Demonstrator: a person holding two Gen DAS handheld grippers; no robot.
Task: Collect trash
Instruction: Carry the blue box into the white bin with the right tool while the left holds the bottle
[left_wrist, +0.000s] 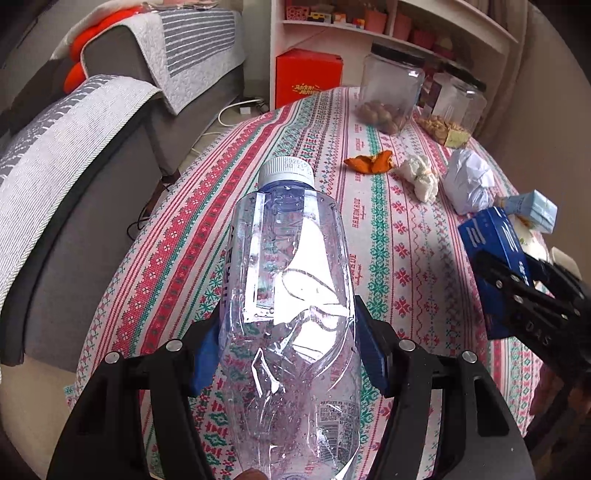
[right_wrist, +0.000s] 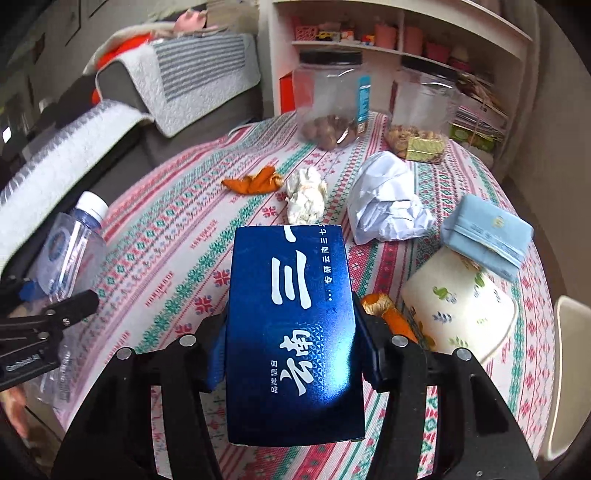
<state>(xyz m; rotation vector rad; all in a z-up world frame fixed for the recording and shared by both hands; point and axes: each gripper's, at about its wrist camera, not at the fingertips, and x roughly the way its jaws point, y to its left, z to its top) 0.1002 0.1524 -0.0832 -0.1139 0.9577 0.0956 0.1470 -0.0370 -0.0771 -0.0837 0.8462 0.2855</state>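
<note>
bottle (left_wrist: 291, 295) | lengthwise in left tool (left_wrist: 291, 354) | cap pointing away

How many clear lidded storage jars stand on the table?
2. One jar holding round nuts stands at the far edge; the second jar, with paler snacks, stands just to its right. More may be out of view.

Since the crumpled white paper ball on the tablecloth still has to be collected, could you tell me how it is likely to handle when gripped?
The crumpled white paper ball probably weighs little and would crush inward under the pads. Its irregular folds suggest it would scoot, not roll, if nudged.
</note>
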